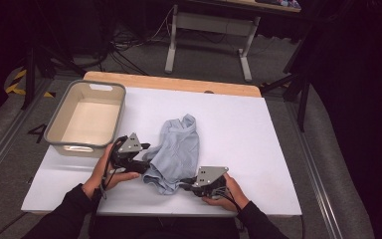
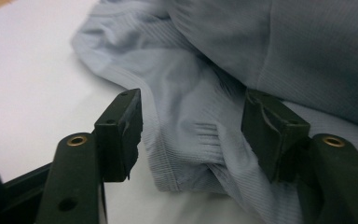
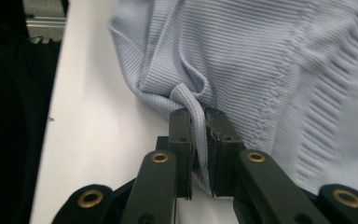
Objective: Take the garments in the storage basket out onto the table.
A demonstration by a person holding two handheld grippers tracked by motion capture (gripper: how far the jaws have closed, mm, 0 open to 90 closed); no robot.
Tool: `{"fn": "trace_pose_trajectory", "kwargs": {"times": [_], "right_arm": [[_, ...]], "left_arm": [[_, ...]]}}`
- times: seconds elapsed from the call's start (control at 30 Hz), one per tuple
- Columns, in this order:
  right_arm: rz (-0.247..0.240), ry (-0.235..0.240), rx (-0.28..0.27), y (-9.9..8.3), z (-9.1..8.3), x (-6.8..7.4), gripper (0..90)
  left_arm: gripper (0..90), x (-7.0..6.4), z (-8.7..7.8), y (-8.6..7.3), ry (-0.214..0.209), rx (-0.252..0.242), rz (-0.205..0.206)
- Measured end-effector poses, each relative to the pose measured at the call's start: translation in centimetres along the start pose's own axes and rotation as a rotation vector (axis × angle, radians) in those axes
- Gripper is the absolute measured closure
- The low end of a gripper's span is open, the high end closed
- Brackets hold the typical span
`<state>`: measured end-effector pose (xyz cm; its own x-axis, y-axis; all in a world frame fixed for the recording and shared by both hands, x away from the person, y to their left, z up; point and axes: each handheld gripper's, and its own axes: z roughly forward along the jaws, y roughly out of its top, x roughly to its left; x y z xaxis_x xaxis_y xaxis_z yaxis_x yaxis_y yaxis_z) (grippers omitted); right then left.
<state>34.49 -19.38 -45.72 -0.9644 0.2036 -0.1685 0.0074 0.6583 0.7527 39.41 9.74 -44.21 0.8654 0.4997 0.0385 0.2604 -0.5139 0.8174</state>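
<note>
A crumpled light-blue ribbed garment (image 1: 175, 149) lies in the middle of the white table top (image 1: 238, 129). My left gripper (image 1: 146, 160) is at its left edge; in the left gripper view it (image 2: 191, 123) stands open, its jaws on either side of a folded hem of the garment (image 2: 200, 135). At the garment's near right corner my right gripper (image 1: 185, 185) is shut; the right gripper view shows its jaws (image 3: 198, 126) pinching a narrow fold of the garment's (image 3: 261, 60) edge.
A beige plastic bin (image 1: 88, 118) stands at the table's left rear, a few centimetres from my left hand. The table's near edge (image 1: 144, 213) is just behind both hands. A desk frame (image 1: 209, 30) and cables stand on the floor beyond.
</note>
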Motion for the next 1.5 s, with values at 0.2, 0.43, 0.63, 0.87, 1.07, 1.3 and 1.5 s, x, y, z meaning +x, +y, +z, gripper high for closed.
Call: {"fn": "trace_pose_trajectory", "kwargs": {"times": [0.2, 0.43, 0.63, 0.87, 1.07, 1.3, 1.5], "right_arm": [[0.036, -0.083, 0.021, -0.4, -0.4, -1.1, 81.5], [0.094, -0.151, 0.024, -1.3, -1.0, -2.6, 76.0], [0.170, -0.179, -0.017, -2.0, -2.7, -3.1, 58.5], [0.231, -0.256, -0.125, -1.0, -5.4, -3.5, 44.1], [0.229, -0.296, -0.204, 1.9, -5.5, -3.6, 33.9], [0.174, -0.227, -0.266, 5.9, -2.6, -3.0, 23.8], [0.134, -0.195, -0.171, 6.5, 0.2, -2.0, 25.8]], "left_arm": [[37.9, 0.7, 2.0, 0.0, 0.005, 0.008, -0.054], [35.2, 1.0, 2.3, 0.1, 0.047, 0.014, -0.042], [32.0, 1.0, 1.2, 0.0, 0.061, 0.007, -0.042], [29.7, 1.0, 0.0, -0.4, 0.060, 0.003, -0.046], [33.8, 0.9, 0.1, -0.6, 0.038, 0.026, -0.033], [40.6, 0.8, 1.3, -1.2, 0.023, 0.089, 0.008], [57.2, 0.8, 2.0, -1.4, -0.030, 0.102, -0.005]]}}
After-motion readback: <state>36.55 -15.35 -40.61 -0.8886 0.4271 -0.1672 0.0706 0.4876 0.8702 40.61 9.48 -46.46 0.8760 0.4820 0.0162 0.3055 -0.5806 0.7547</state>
